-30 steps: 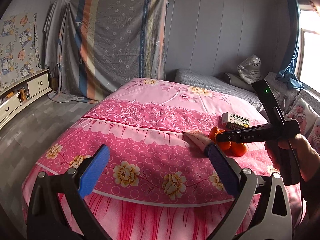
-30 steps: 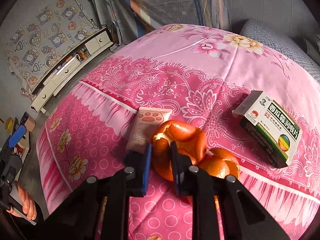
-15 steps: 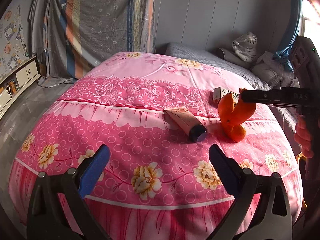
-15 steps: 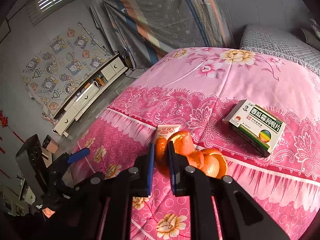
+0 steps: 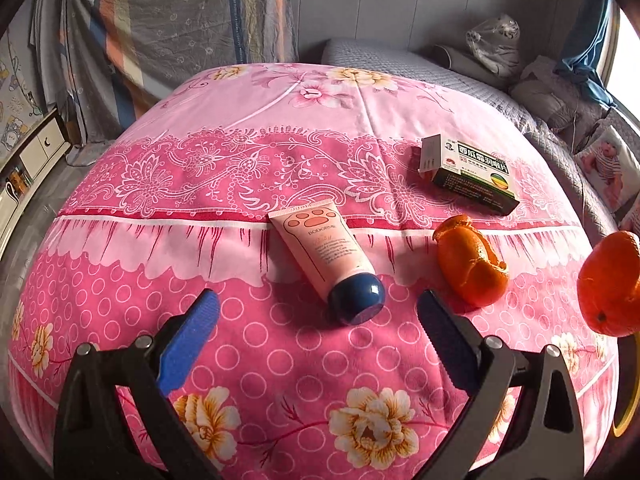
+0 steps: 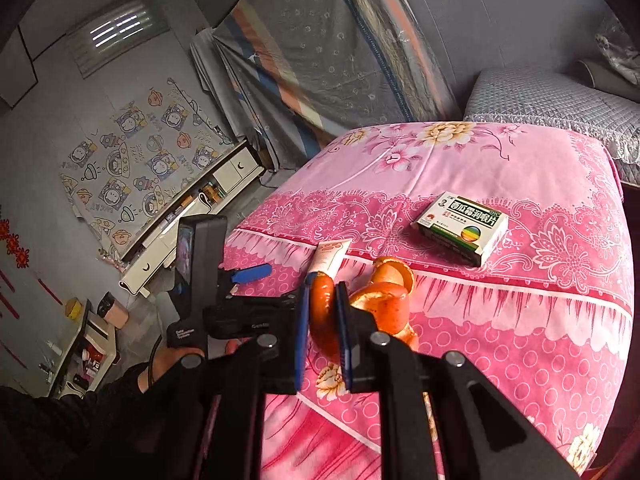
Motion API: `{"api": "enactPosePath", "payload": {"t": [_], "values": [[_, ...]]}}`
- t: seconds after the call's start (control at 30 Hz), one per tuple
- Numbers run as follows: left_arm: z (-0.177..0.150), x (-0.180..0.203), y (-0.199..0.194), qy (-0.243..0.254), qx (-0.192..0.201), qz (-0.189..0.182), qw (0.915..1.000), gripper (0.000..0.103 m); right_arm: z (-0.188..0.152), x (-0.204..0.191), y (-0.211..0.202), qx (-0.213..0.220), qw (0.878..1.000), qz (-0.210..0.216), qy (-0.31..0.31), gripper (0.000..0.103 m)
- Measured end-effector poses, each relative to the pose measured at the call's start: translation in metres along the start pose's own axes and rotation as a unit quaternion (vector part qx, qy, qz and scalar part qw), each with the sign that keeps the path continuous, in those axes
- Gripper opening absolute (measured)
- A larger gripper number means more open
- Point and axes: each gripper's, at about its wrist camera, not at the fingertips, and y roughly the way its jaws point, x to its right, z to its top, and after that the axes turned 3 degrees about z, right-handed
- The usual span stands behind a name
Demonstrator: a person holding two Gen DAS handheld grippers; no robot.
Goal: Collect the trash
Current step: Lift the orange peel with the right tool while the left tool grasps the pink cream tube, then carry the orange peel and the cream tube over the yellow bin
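A: Where is the trash?

B: One piece of orange peel (image 6: 322, 312) is pinched between the blue pads of the right gripper (image 6: 323, 316), lifted clear of the pink floral bedspread (image 6: 520, 320). A second peel (image 5: 472, 266) lies on the bedspread, just right of the pink hand-cream tube (image 5: 324, 256).

A: Does the left wrist view show the held piece?

B: Only at its right edge, as an orange lump (image 5: 610, 284) in the air; the right gripper itself is out of that view. The right wrist view shows the pads clamped narrow on it.

A: And the left gripper (image 5: 316, 344)?

B: Its jaws stand wide and empty, hovering over the near part of the bed, the tube's dark blue cap (image 5: 356, 298) just beyond them. From the right wrist camera you see it from the side, with a hand (image 6: 168, 360) below it.

A: Anything else?

B: A green-and-white medicine box (image 5: 468, 174) sits farther back on the bedspread, apart from the peel. Only the right wrist view shows the cartoon-print cloth (image 6: 136, 160) on the wall.
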Motion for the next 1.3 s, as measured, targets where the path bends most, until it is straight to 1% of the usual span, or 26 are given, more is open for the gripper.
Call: {"api": "enactPosePath", "payload": {"t": [0.13,0.23,0.3,0.37,0.4,0.43,0.5,0.53,0.57,0.6,0.8,0.93,1.0,1.1,1.23,1.3], "values": [[0.005,-0.001,0.013,-0.007,-0.012,0.012,0.9998,0.094,-0.011,-0.001,-0.016,0.013,1.0,0.013,0.007,0.012],[0.009,-0.005,0.025,-0.016,-0.024,0.015,0.9995,0.091,-0.017,-0.005,-0.024,0.019,1.0,0.018,0.005,0.012],[0.012,-0.005,0.032,-0.02,-0.03,0.017,0.9992,0.084,-0.019,-0.007,-0.026,0.021,1.0,0.02,0.006,0.012],[0.014,-0.005,0.035,-0.02,-0.03,0.021,0.9991,0.081,-0.022,-0.008,-0.029,0.024,0.999,0.021,0.008,0.012],[0.015,-0.005,0.035,-0.021,-0.028,0.022,0.9991,0.076,-0.024,-0.009,-0.03,0.024,0.999,0.022,0.008,0.012],[0.016,-0.006,0.037,-0.023,-0.028,0.024,0.9991,0.073,-0.026,-0.01,-0.032,0.026,0.999,0.022,0.009,0.012],[0.018,-0.008,0.038,-0.025,-0.026,0.028,0.9989,0.06,-0.028,-0.01,-0.034,0.027,0.999,0.021,0.013,0.012],[0.017,-0.01,0.038,-0.026,-0.024,0.031,0.9989,0.055,-0.029,-0.009,-0.035,0.027,0.999,0.023,0.016,0.012],[0.016,-0.011,0.038,-0.022,-0.022,0.038,0.9988,0.044,-0.03,-0.009,-0.036,0.027,0.999,0.024,0.018,0.012],[0.016,-0.011,0.038,-0.018,-0.019,0.044,0.9987,0.035,-0.031,-0.01,-0.036,0.027,0.999,0.024,0.018,0.012],[0.015,-0.018,0.032,-0.021,-0.015,0.032,0.9991,0.034,-0.03,-0.019,-0.039,0.034,0.999,0.025,0.01,0.012],[0.01,-0.024,0.017,-0.027,-0.004,0.02,0.9994,0.034,-0.03,-0.027,-0.046,0.037,0.999,0.03,0.009,0.012],[0.006,-0.027,0.004,-0.023,0.01,0.015,0.9996,0.034,-0.031,-0.031,-0.049,0.038,0.999,0.031,0.008,0.012],[-0.002,-0.03,-0.024,-0.016,0.043,0.008,0.9989,0.034,-0.035,-0.039,-0.055,0.039,0.999,0.027,0.001,0.012],[-0.016,-0.029,-0.066,0.001,0.086,0.005,0.9962,0.034,-0.046,-0.043,-0.058,0.034,0.999,0.02,-0.001,0.012],[-0.023,-0.026,-0.087,0.008,0.103,-0.004,0.9946,0.034,-0.053,-0.041,-0.06,0.032,0.999,0.019,0.006,0.012]]}}
